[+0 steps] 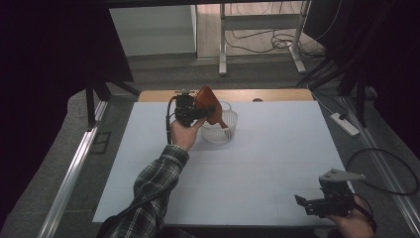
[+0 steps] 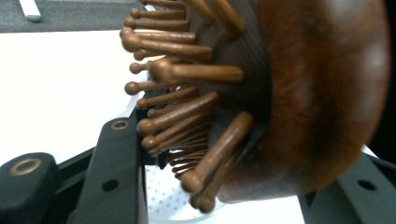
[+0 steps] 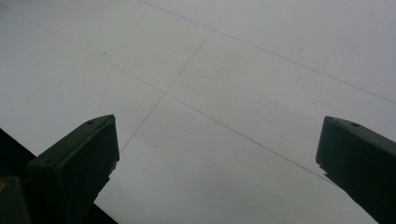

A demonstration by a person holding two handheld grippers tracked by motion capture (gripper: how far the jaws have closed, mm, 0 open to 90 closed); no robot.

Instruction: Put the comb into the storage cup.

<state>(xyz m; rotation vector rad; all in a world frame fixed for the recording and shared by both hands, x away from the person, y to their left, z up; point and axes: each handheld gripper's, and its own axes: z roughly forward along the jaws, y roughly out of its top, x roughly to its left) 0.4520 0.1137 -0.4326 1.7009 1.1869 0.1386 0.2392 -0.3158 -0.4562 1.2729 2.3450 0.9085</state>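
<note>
The black fingers of the left gripper (image 1: 190,113) are pinched on a brown wooden paddle hairbrush with round-tipped wooden bristles (image 1: 210,106); in the left gripper view one finger (image 2: 116,168) presses at the bristle side and the other (image 2: 359,186) backs the smooth rounded shell of the brush (image 2: 322,93). In the high view the brush hangs tilted over a white perforated plastic basket (image 1: 220,133) that stands at about twelve o'clock on the white table sheet (image 1: 277,163), toward its far edge, with the brush handle sloping down to the basket's five o'clock side and apparently dipping inside the rim. The basket's dotted floor (image 2: 170,198) peeks between the fingers below the bristles. The right gripper (image 1: 317,203) waits at about five o'clock, near the table's close edge and well apart from the basket, its fingers (image 3: 77,158) spread wide with nothing between them but bare sheet. The step in hand looks like setting the brush into the basket. The next move probably calls for lowering the left gripper a little more until the brush rests against the basket's floor or wall, then easing the pinch apart slowly so the brush settles without tipping the light basket over.
</note>
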